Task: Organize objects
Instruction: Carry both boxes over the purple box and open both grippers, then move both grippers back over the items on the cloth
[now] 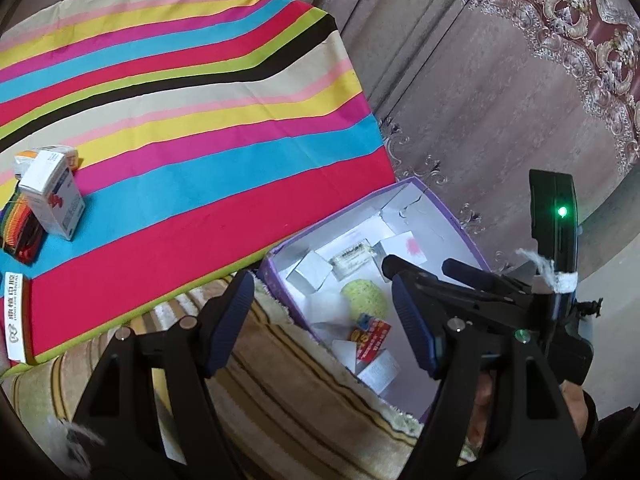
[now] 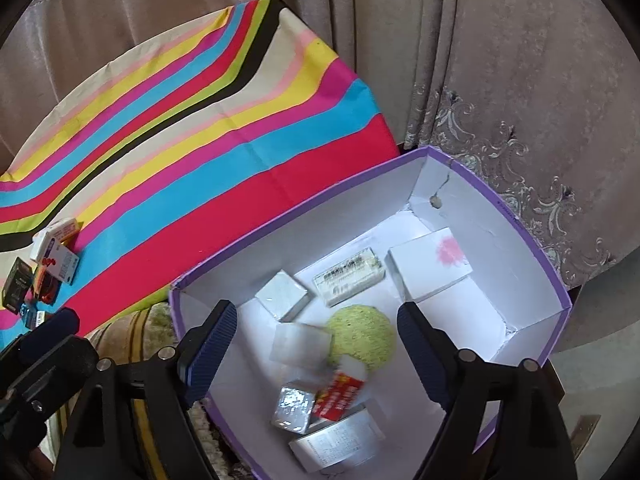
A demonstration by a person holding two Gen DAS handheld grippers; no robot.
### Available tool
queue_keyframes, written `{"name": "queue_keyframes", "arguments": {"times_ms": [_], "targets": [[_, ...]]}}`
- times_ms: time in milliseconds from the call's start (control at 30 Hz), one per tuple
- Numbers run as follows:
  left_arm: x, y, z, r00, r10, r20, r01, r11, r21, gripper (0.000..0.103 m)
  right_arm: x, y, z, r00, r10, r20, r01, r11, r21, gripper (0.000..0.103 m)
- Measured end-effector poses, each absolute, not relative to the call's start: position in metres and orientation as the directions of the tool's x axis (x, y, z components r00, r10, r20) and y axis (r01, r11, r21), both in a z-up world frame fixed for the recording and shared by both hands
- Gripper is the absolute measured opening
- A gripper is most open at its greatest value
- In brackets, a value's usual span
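A purple box with a white inside (image 2: 532, 240) stands beside the striped cloth (image 2: 224, 168); it also shows in the left wrist view (image 1: 464, 236). It holds several small white and silver boxes, a green ball (image 2: 362, 338) and a red packet (image 2: 338, 396). My right gripper (image 2: 320, 352) is open and empty, hovering over the box. My left gripper (image 1: 320, 320) is open and empty over the box's near edge. A white and blue medicine box (image 1: 50, 194) stands on the cloth at the left, with other small boxes around it (image 2: 48, 264).
A striped rug or cushion (image 1: 300, 380) lies under the box's near side. Beige curtains (image 2: 400, 40) hang behind. A white labelled box (image 1: 16, 320) sits at the cloth's near left edge. The right gripper's body (image 1: 552, 240) shows at the right of the left wrist view.
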State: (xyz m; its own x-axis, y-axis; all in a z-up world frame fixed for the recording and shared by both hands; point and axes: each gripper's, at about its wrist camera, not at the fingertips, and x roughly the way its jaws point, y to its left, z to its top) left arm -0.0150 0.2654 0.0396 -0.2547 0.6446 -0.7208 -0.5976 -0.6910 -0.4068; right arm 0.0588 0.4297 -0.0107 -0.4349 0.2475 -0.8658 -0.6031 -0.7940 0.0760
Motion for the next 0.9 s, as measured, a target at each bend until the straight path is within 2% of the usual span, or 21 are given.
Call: {"name": "queue_keyframes", "arguments": {"times_ms": [267, 400, 467, 700, 900], "targets": [[-0.017, 0.245, 0.041, -0.309, 0.553, -0.774, -0.541, -0.771, -0.335, 0.075, 0.048, 0.402, -0.002, -0.458, 0.232, -0.858, -0.54, -0.839, 0.061, 0.084], [-0.018, 0.225, 0.044, -0.367, 0.513, -0.777, -0.498, -0.813, -0.302, 0.081, 0.039, 0.382, 0.004, -0.458, 0.274, -0.846, -0.5, -0.866, -0.01, 0.085], [-0.02, 0.209, 0.046, -0.401, 0.483, -0.778, -0.455, -0.843, -0.289, 0.084, 0.036, 0.375, 0.006, -0.464, 0.276, -0.842, -0.48, -0.877, -0.022, 0.085], [-0.024, 0.147, 0.043, -0.471, 0.422, -0.775, -0.299, -0.902, -0.31, 0.084, 0.025, 0.351, 0.013, -0.502, 0.273, -0.821, -0.402, -0.914, -0.058, 0.085], [-0.032, 0.098, 0.03, -0.423, 0.366, -0.829, -0.206, -0.93, -0.306, 0.084, 0.019, 0.338, 0.012, -0.519, 0.159, -0.84, -0.338, -0.941, 0.03, 0.085]]}}
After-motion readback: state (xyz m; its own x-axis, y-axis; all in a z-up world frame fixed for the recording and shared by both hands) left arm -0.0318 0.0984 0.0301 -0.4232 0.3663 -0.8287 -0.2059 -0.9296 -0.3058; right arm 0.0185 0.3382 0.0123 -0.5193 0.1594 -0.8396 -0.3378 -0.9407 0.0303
